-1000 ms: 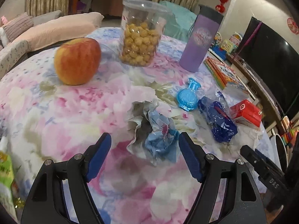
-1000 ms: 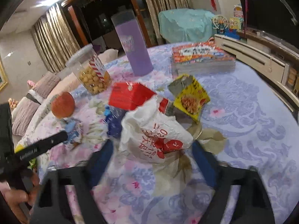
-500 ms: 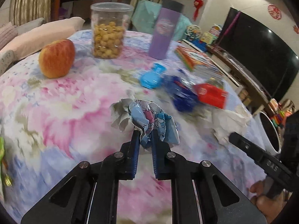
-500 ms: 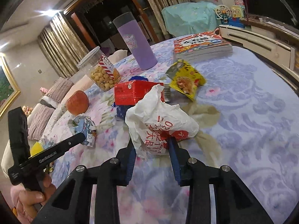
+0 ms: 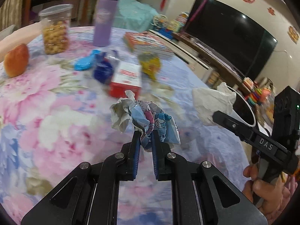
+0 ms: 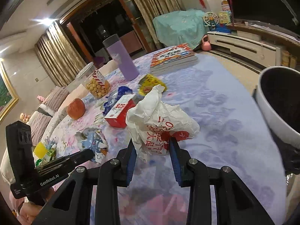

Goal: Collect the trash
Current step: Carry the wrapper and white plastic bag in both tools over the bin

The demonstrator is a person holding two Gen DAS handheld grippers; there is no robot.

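Observation:
My left gripper [image 5: 145, 134] is shut on a crumpled blue and white wrapper [image 5: 148, 117], held just above the floral tablecloth [image 5: 56, 112]. My right gripper [image 6: 152, 142] is shut on a crumpled white bag with red print [image 6: 161, 120], also lifted off the cloth. That white bag [image 5: 211, 99] shows in the left wrist view too, close to the white-rimmed bin [image 5: 245, 108] at the table's right edge. The bin [image 6: 277, 101] fills the right side of the right wrist view. The wrapper [image 6: 94, 143] and the left gripper's finger appear at lower left there.
On the table lie a red box [image 5: 127, 78], a yellow snack packet [image 5: 150, 65], a dark blue wrapper [image 5: 103, 69], a light blue bottle [image 5: 84, 62], an apple [image 5: 16, 60], a snack jar [image 5: 55, 29], a purple tumbler [image 5: 104, 18] and books [image 5: 148, 41]. More packets [image 6: 44, 151] lie near the left edge.
Both grippers closed on their trash, the left on the wrapper, the right on the white bag, lifted it and carried it rightward toward the bin, which has come into view.

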